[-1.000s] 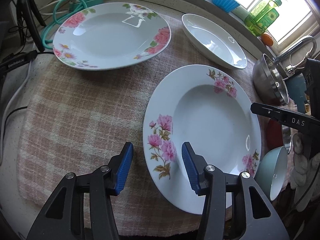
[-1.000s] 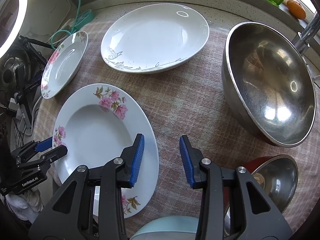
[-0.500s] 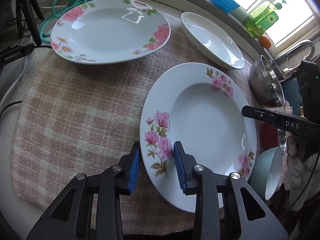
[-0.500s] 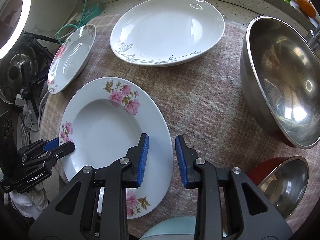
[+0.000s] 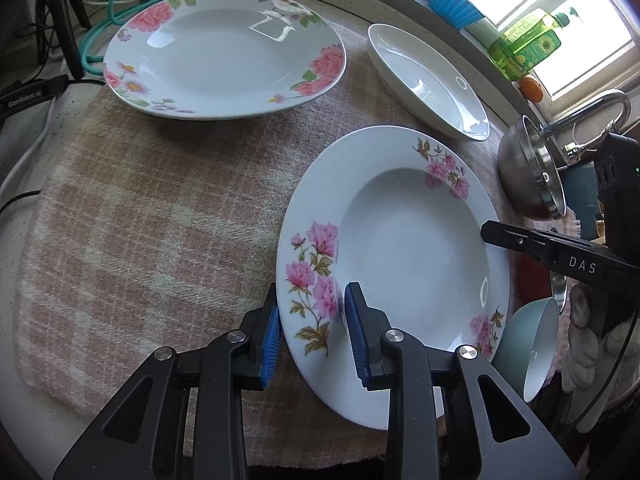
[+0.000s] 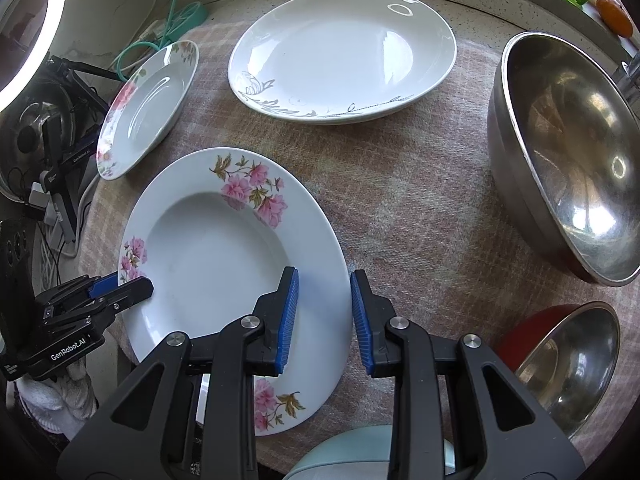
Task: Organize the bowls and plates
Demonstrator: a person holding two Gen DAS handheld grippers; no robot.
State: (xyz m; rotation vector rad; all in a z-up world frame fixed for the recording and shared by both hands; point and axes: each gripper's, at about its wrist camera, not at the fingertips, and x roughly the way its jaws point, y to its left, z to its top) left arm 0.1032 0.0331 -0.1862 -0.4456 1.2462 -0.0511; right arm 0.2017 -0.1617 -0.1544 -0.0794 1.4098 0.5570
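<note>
A deep white plate with pink flowers (image 5: pixel 412 248) (image 6: pixel 208 264) lies on the checked cloth (image 5: pixel 152 220). My left gripper (image 5: pixel 314 312) is shut on its near-left rim, one blue pad under the edge and one on the flowered rim. My right gripper (image 6: pixel 324 292) is shut on the opposite rim, with the edge between its pads. Each gripper shows in the other's view: the left gripper (image 6: pixel 116 288) and the right gripper (image 5: pixel 492 234) sit at the plate's edges. A larger rose plate (image 5: pixel 224 60) (image 6: pixel 144 108) and a white oval dish (image 5: pixel 432 80) (image 6: pixel 344 52) lie further back.
A big steel bowl (image 6: pixel 568 168) stands on the right, and a small steel bowl with a red outside (image 6: pixel 568 360) nearer. A pale blue bowl (image 5: pixel 528 344) leans by the plate's near edge. Teal cables (image 5: pixel 132 0), a green bottle (image 5: pixel 524 44) and a tap (image 5: pixel 592 108) line the back.
Both grippers' jaws have narrowed from wide apart to clamped over the flowered plate's rim on opposite sides. The hands have hardly shifted.
</note>
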